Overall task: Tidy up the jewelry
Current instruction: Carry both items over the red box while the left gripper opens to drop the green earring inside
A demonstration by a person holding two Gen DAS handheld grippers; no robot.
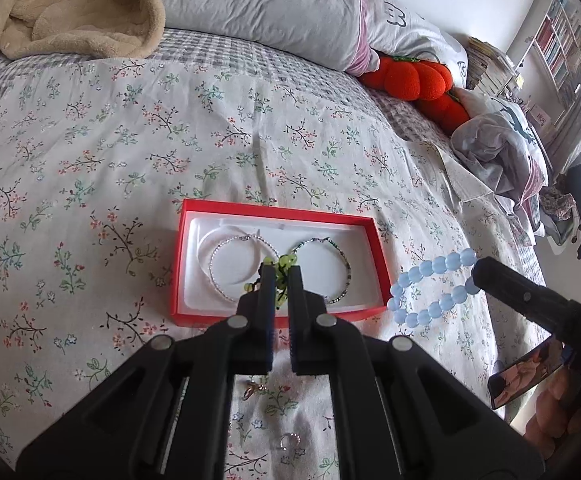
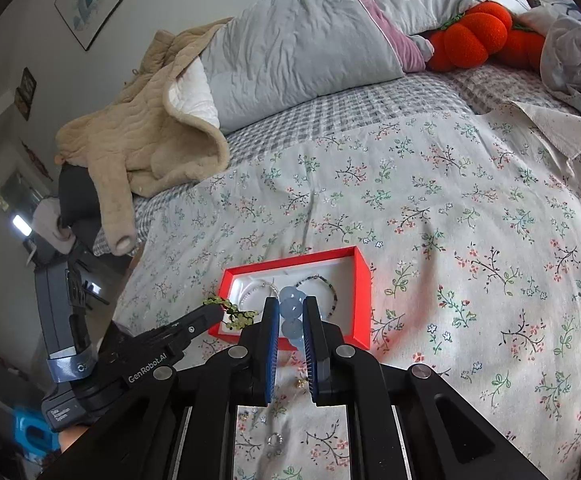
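A red jewelry box (image 1: 226, 207) with a white lining lies on the floral bedspread and holds a silver bracelet (image 1: 210, 266) and a dark beaded bracelet (image 1: 345, 276). My left gripper (image 1: 281, 274) is shut on a green beaded bracelet (image 1: 286, 261) above the box's front edge; it also shows in the right wrist view (image 2: 234, 312). My right gripper (image 2: 291, 308) is shut on a pale blue beaded bracelet (image 2: 290, 300), held just right of the box in the left wrist view (image 1: 430, 286). The box shows in the right wrist view (image 2: 362, 296).
A small ring (image 1: 289, 440) and an earring (image 1: 252, 390) lie on the bedspread in front of the box; the ring also shows in the right wrist view (image 2: 274, 439). Pillows (image 1: 270, 4), a beige blanket (image 1: 62, 8) and an orange plush (image 1: 414, 80) lie at the bed's far side.
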